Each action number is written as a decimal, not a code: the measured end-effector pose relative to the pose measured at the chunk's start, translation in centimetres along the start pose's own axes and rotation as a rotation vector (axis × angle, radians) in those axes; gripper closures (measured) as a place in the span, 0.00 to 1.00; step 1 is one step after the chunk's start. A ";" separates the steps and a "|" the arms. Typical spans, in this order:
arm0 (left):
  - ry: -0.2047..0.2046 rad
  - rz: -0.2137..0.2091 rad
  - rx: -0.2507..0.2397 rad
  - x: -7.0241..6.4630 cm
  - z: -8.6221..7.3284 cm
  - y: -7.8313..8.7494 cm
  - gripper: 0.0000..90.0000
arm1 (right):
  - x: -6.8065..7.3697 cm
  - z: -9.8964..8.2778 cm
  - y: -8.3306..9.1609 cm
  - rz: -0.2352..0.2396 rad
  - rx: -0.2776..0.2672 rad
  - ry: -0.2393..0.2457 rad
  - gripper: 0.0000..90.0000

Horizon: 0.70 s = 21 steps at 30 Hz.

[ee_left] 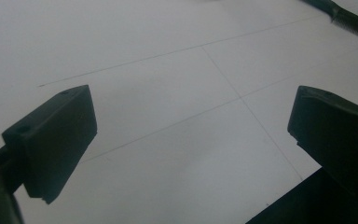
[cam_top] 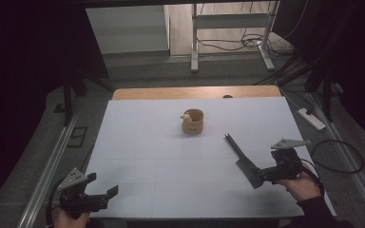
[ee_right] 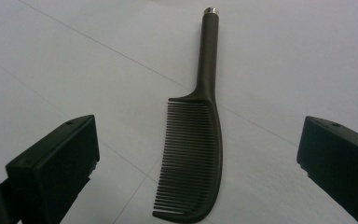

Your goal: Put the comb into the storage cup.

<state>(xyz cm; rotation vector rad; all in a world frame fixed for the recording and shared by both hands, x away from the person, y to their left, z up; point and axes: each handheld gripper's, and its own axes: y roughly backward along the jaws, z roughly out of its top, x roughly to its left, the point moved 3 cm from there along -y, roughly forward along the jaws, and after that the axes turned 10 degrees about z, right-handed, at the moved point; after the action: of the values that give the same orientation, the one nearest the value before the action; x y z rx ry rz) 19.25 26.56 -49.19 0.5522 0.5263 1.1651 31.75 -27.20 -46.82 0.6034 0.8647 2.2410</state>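
- The fingers of the left gripper (cam_top: pixel 105 191) are spread wide with nothing between them; in the left gripper view they (ee_left: pixel 51 140) frame only bare white table top.
- This gripper hangs over the near left corner of the table (cam_top: pixel 147 156), held by the person's left hand (cam_top: pixel 69 219) at the near edge.
- A small tan cup (cam_top: pixel 193 121) stands upright toward the far edge, about midway across, well apart from both grippers.
- The dark comb (cam_top: pixel 241 159) lies flat on the right half of the table, its handle pointing toward the far edge and its toothed end toward the near right corner.
- The right gripper (cam_top: pixel 259 175) sits at the comb's toothed end; in the right gripper view its fingers (ee_right: pixel 56 163) stand spread on either side of the comb (ee_right: pixel 200 154), not pinching it.
- The right hand (cam_top: pixel 304 185) holds that gripper near the right edge.
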 end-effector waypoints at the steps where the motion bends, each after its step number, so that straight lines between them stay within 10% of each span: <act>1: 0.000 0.000 0.000 0.0 0.0 0.0 0.02 | -0.1 0.1 -0.1 0.000 0.002 0.003 0.00; 21: 0.009 -0.005 -0.001 0.1 0.0 -0.1 0.02 | -1.0 1.3 -1.7 -0.020 0.049 -0.006 0.00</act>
<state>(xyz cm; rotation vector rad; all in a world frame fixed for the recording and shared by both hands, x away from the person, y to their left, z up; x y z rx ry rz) 19.32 26.62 -49.22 0.5440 0.5347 1.1634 33.95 -26.41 -47.35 0.6207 0.9209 2.2048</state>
